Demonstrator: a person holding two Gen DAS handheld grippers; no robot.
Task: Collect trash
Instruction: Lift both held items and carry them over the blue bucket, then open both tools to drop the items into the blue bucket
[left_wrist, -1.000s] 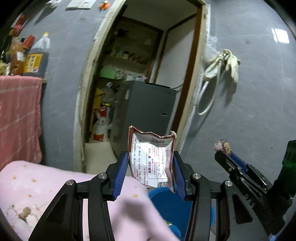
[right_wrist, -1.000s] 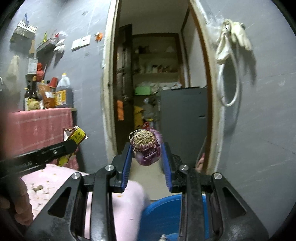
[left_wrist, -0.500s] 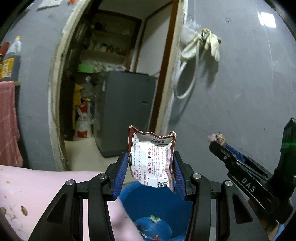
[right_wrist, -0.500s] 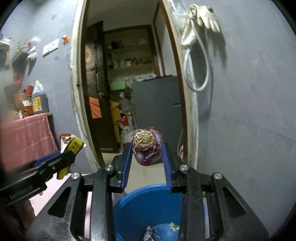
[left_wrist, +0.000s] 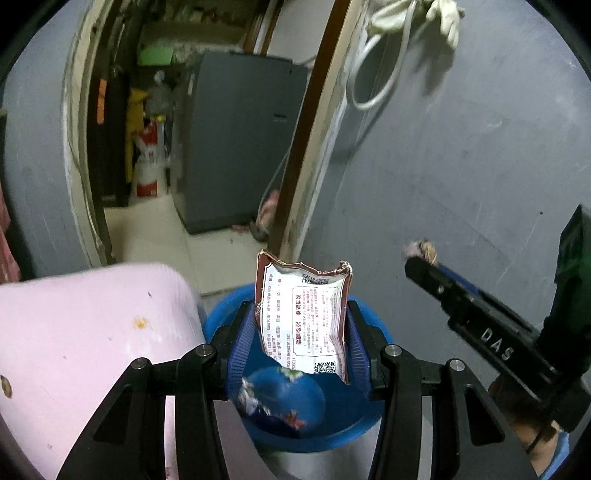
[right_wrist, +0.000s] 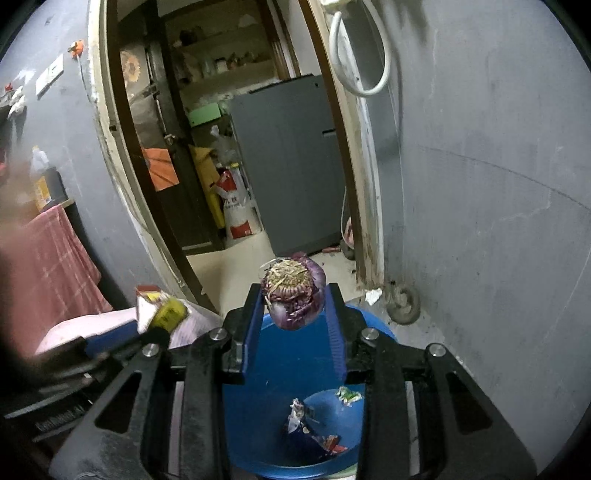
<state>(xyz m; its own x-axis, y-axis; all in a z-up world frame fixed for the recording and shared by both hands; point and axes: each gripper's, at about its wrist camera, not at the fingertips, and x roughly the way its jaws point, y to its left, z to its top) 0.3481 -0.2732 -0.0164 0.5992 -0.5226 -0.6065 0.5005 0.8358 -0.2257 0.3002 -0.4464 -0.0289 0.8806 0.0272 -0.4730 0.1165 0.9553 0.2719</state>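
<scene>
A grey wall (left_wrist: 461, 166) and an open doorway (right_wrist: 221, 147) with a grey cabinet (right_wrist: 288, 166) behind it are filling most of both wrist views, and a pink-covered table (left_wrist: 81, 332) is lying at the lower left, its rounded corner just beside the blue bucket (right_wrist: 295, 369) on the floor. The bucket is sitting under both tools, with scraps of wrapper already lying at its bottom. The left gripper (left_wrist: 301, 332) is pinching a torn snack packet (left_wrist: 303, 317) upright between its blue pads, the packet hanging over the bucket's near rim by the table corner. The right gripper (right_wrist: 293, 314) is carrying an onion end (right_wrist: 293, 291) with dried roots, and its jaws are beginning to part while the piece is still sitting between the pads. The step in hand appears to be the drop: both pieces of trash are being brought above the bucket for release. The next move probably calls for both pairs of jaws to spread fully while over the bucket's mouth, so nothing lands on the table edge or the floor. Compared with a second earlier, both tools are pointing further down, the bucket is showing far more of its inside, and the table and the shelf of bottles have slid toward the left.
</scene>
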